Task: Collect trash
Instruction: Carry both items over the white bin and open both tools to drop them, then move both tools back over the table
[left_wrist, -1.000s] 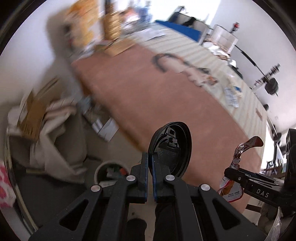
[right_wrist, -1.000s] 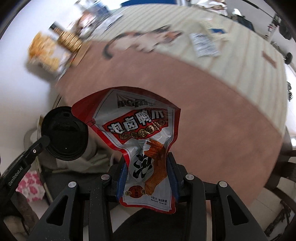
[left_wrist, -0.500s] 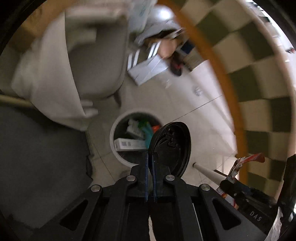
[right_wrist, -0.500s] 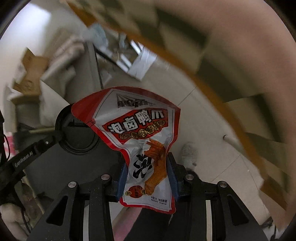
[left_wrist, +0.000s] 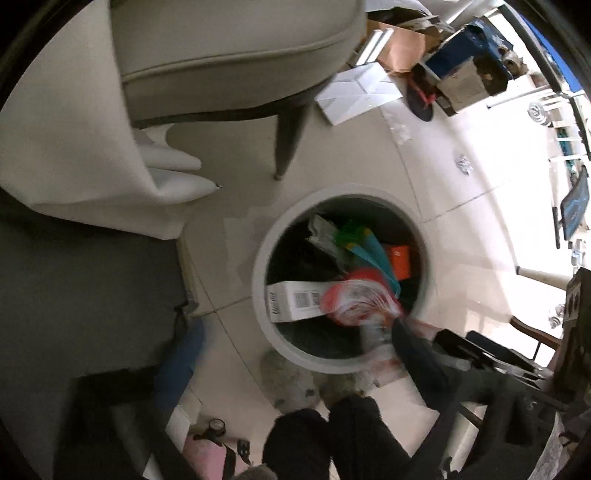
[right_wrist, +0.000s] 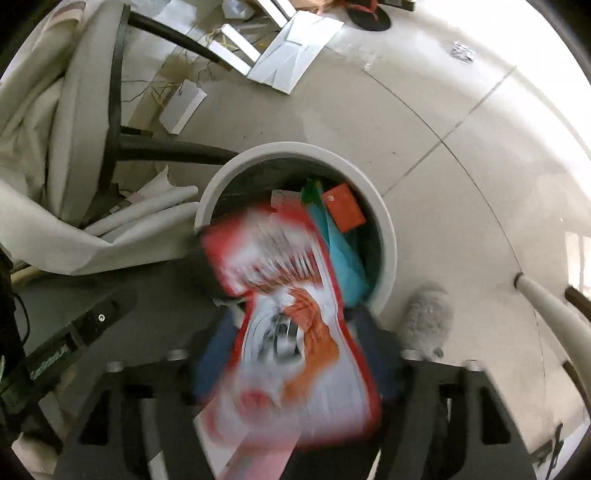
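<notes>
Fingers (right_wrist: 208, 365) of the right gripper (right_wrist: 295, 354) are seen spread wide, with nothing pinched between them. Those of the left gripper (right_wrist: 92, 325) are out of sight, so whether they are apart or closed cannot be told. On the floor (right_wrist: 461, 184) a round bin (right_wrist: 388, 236) is set, already part filled with a box (left_wrist: 295, 301) and coloured packets. A red and white wrapper (right_wrist: 291, 325) is caught blurred between the parted fingers, above the near rim of the bin. It is judged light, thin, limp and slick, likely to flutter off course. If it must be regripped, a flat edge is best pinched.
</notes>
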